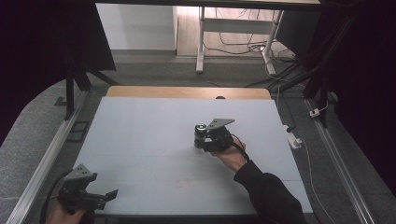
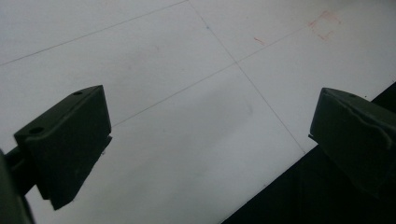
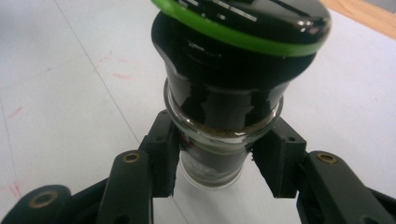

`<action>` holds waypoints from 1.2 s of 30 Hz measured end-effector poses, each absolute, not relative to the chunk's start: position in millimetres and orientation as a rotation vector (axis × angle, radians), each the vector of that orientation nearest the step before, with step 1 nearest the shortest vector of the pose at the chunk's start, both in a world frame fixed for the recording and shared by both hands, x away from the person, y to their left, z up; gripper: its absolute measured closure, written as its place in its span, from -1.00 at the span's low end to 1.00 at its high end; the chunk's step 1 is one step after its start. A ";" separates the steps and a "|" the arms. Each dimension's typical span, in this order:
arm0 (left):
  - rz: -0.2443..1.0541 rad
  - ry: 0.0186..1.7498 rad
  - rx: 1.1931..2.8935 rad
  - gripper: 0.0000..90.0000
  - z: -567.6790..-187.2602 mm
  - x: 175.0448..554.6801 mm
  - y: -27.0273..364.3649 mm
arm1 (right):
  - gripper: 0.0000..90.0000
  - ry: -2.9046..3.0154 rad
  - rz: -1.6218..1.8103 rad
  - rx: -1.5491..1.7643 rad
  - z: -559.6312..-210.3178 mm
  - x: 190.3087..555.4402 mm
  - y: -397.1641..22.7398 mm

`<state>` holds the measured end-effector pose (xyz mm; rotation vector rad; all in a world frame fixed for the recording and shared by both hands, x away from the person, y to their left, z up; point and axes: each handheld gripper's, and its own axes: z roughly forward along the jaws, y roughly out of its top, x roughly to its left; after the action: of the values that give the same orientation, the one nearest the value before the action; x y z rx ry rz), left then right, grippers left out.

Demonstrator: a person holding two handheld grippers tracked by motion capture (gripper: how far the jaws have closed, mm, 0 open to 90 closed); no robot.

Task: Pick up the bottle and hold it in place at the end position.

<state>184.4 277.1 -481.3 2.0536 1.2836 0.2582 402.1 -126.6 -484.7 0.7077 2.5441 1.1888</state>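
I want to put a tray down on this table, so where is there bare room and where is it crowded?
Most of the white table is bare: the whole left half, the far strip along the wooden edge, and the near middle between the two hands. The one crowded spot is right of centre, where the right tongs close on a glass jar. The open left tongs sit at the near left corner.

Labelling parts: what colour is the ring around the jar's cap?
Green ring, clearest in the right gripper view.
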 end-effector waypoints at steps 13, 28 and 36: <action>0.256 1.282 2.057 -1.00 -481.4 184.6 277.0 | 0.17 2.568 1.161 0.694 -491.3 417.6 -95.8; 0.251 1.280 2.057 -1.00 -481.4 184.9 277.2 | 0.17 2.568 1.151 0.690 -505.9 420.2 -85.8; 0.251 1.282 2.060 -1.00 -481.3 184.9 276.9 | 0.17 2.567 1.141 0.672 -506.2 419.2 -85.6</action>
<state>184.9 276.9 -481.3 2.0598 1.2817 0.2509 419.2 -85.6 -506.2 0.6723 2.5672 1.1408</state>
